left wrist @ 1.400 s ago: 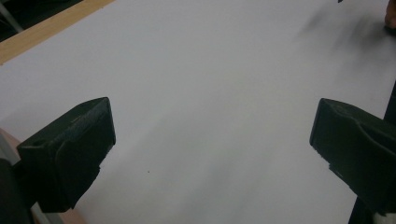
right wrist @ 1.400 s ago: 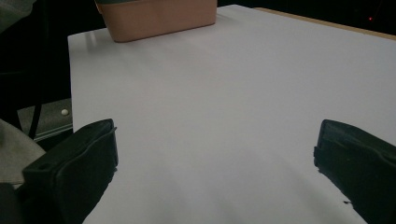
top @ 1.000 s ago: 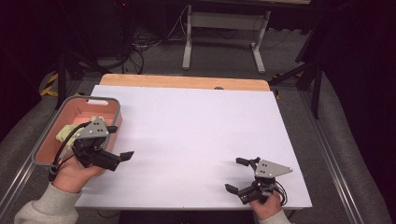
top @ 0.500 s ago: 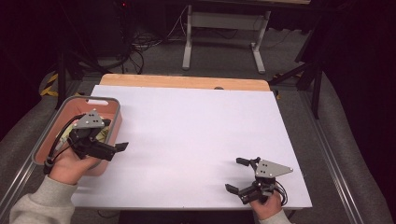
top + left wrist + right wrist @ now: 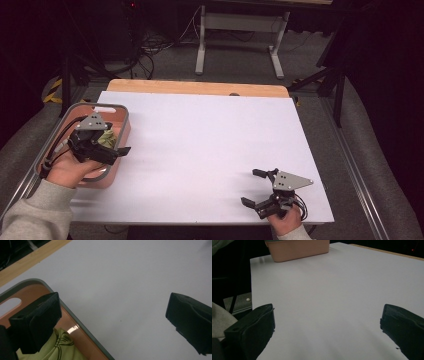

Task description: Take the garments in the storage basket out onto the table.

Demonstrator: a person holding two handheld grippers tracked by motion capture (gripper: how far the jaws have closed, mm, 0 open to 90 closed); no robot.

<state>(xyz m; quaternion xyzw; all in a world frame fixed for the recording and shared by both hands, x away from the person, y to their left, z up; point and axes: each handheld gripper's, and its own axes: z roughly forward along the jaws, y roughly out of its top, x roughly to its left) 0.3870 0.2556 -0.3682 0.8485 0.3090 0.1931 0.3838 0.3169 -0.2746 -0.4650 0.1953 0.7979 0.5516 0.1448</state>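
So my left gripper (image 5: 107,150) is hanging over the near right corner of the tub (image 5: 122,131), the salmon-coloured one with the grey rim that sits at the left edge of the white table (image 5: 210,145). Jaws are spread wide with nothing between them. In the left gripper view one jaw is over the inside of the tub and the other is way out over the bare table, so I'm basically straddling the rim.

Inside the tub there's a yellow-green cloth (image 5: 58,348) with a dark line pattern on it, bunched up right under my inner jaw. I can't tell if the jaw is actually touching it or just above it. From the high view you only get a little peek of the cloth next to the gripper body. The far end of the tub has a slot handle (image 5: 104,108) cut into it. I can't see the rest of the tub's floor, my hand covers it.

My right gripper (image 5: 255,187) is well away from all that, down at the near right part of the table, also wide open and holding nothing. In the right gripper view the tub sits at the far side.
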